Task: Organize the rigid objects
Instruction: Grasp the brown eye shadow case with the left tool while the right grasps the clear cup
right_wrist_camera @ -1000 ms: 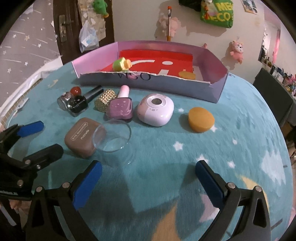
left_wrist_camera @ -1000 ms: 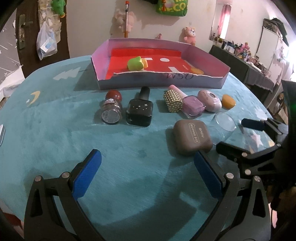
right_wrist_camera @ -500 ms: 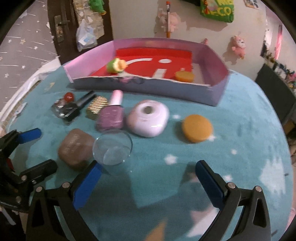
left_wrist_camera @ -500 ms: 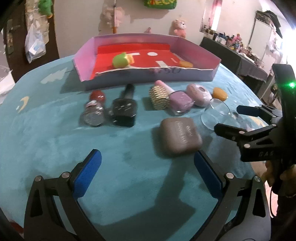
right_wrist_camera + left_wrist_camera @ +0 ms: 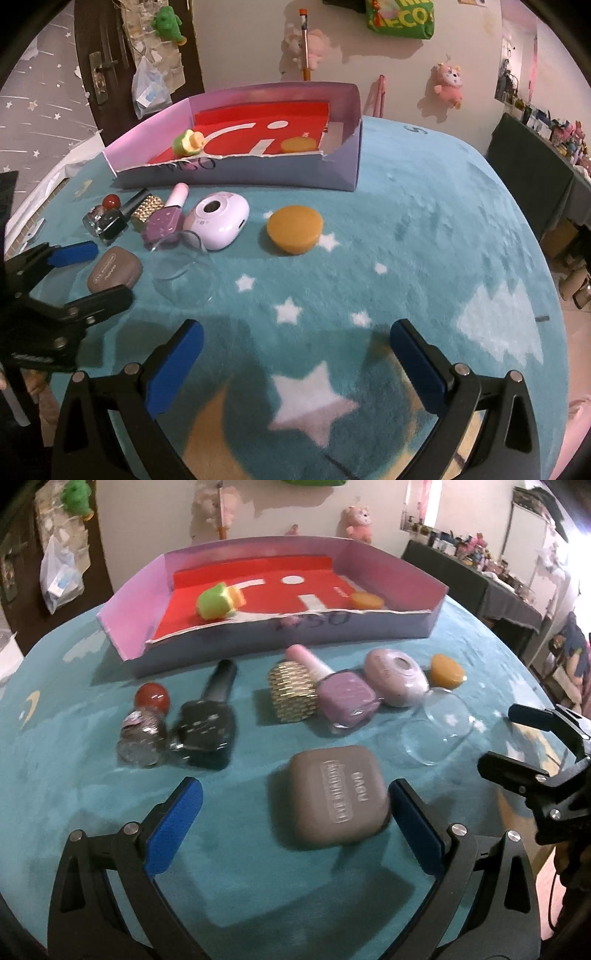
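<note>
A pink box with a red floor (image 5: 391, 572) (image 5: 347, 155) holds a green toy (image 5: 216, 600) and an orange disc (image 5: 365, 600). In front lie a brown case (image 5: 336, 797) (image 5: 114, 273), a clear glass (image 5: 437, 727) (image 5: 177, 258), a purple polish bottle (image 5: 343, 698), a black bottle (image 5: 208, 716), a gold cylinder (image 5: 291, 692), a small red-capped jar (image 5: 142, 731), a white oval case (image 5: 218, 219) and an orange disc (image 5: 294, 229). My left gripper (image 5: 295, 827) is open, the brown case just inside its right finger. My right gripper (image 5: 295, 369) is open and empty.
The objects lie on a teal blanket with stars (image 5: 406, 240). A dark door (image 5: 110, 55) is at the back left. A dark shelf with clutter (image 5: 535, 147) stands at the right. Plush toys hang on the wall.
My left gripper has moved forward towards the brown case. My right gripper has swung right, away from the glass, towards the orange disc side.
</note>
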